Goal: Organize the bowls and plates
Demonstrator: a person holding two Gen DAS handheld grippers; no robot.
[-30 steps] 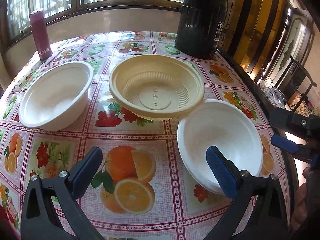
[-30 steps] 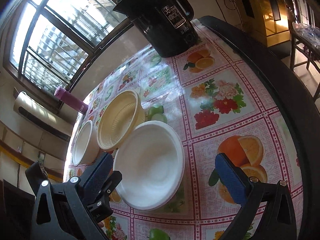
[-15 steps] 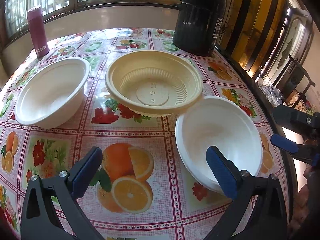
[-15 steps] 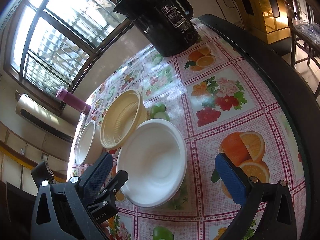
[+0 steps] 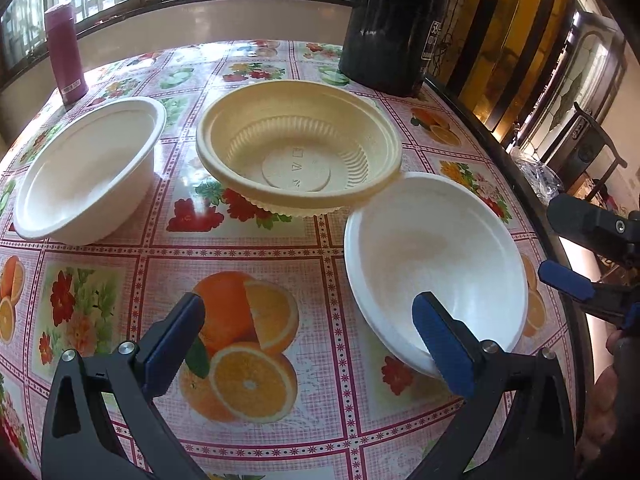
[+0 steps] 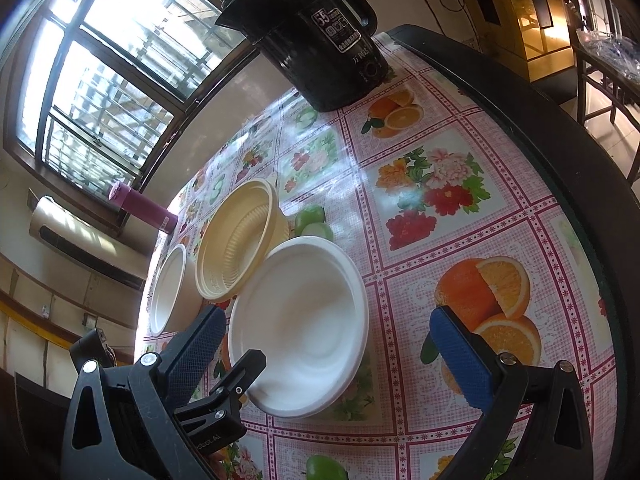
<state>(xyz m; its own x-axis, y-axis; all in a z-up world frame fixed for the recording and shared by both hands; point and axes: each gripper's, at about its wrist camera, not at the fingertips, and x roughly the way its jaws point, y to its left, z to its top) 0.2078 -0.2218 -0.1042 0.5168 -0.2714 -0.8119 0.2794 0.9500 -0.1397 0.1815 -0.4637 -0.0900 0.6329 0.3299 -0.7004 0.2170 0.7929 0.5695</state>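
Three bowls sit on our counter, and since a second ago they loom a little larger in the left wrist view, as our left tool has eased closer; their order is unchanged. Our left tool hangs spread wide and empty, one blue textured pad over the printed orange, the other over the near rim of the shallow white bowl. Our right tool is likewise released, gripping nothing, with that same white bowl between its pads.

The cream bowl is ribbed plastic with a flat embossed base; its rim overlaps the shallow white bowl's far edge. The deep white bowl is smooth and matte, standing apart at the left. Glossy floral oilcloth covers the counter.

A black kettle and a magenta bottle stand at the far side; the kettle's top is cut off in the left view. Its label is too small to read.
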